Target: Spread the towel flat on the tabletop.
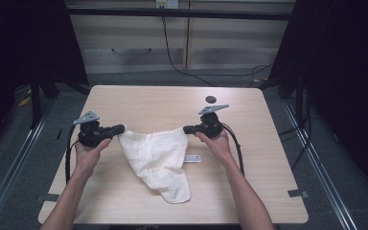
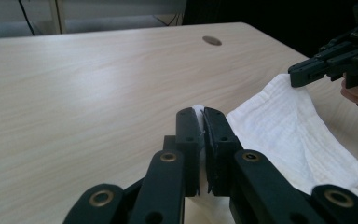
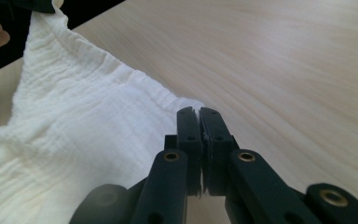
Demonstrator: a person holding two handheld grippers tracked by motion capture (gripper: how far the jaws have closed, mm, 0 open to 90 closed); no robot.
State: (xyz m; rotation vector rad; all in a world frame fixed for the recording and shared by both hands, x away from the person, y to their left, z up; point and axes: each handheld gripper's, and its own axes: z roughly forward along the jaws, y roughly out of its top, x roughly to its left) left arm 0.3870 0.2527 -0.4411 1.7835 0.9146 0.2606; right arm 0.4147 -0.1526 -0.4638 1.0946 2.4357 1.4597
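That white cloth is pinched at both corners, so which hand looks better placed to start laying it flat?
The right, narrowly. Both tools are shut on the white cloth: left tool, right tool. The cloth's hanging bulk trails toward the right hand's side of the table, so pulling from there should spread it.

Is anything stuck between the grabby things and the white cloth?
No, nothing visible is in the way. The left hand-held gripper is shut on one corner of the white cloth, and the right hand-held gripper is shut on another corner. The table around the cloth looks bare.
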